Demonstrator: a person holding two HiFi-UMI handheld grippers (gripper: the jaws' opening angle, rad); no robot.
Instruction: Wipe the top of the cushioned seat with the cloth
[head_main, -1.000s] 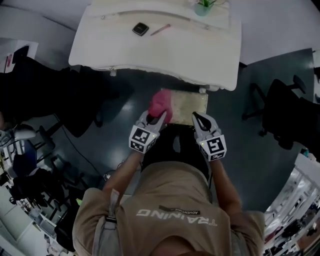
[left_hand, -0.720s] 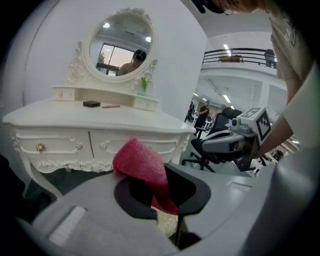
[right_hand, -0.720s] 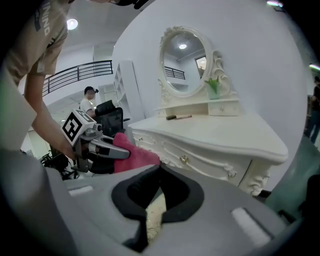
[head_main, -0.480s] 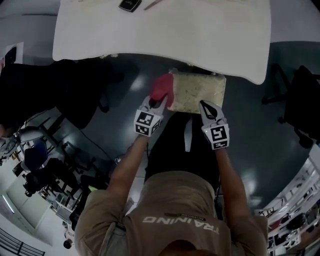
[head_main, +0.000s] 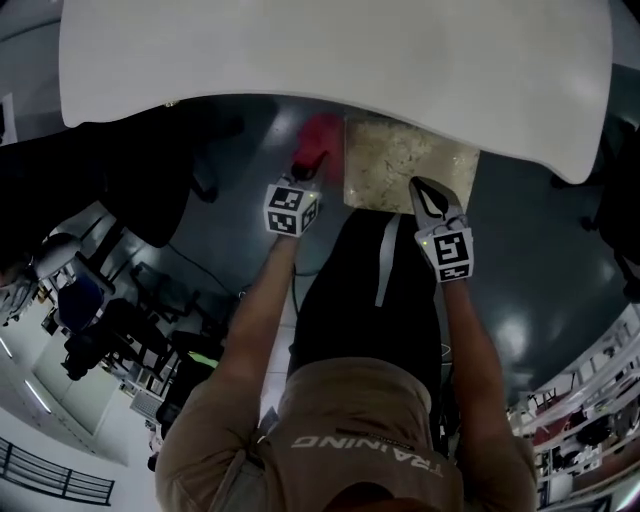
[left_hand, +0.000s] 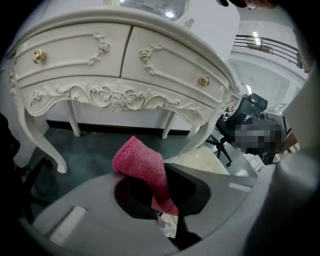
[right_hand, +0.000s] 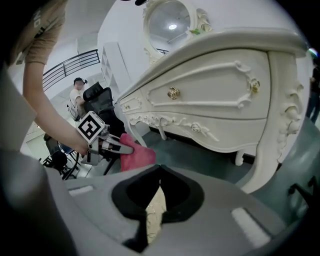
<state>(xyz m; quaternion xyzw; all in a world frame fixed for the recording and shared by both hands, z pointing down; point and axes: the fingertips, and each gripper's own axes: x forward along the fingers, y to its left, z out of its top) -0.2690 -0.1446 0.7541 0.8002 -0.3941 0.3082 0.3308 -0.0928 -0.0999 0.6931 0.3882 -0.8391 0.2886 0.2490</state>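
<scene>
Left gripper (head_main: 303, 178) fingers pinch the limp, seemingly light cloth (left_hand: 142, 162) at nine o'clock of the cushioned seat (head_main: 400, 160); right gripper (head_main: 421, 188) fingers meet, empty.

Seen from my head, the far edge of the cushioned seat (head_main: 400, 160) is lost under the white table (head_main: 330, 50), which the picture's top cuts off, and the cloth (left_hand: 140, 160) disappears at its near end between my left gripper (head_main: 303, 170) jaws.
</scene>
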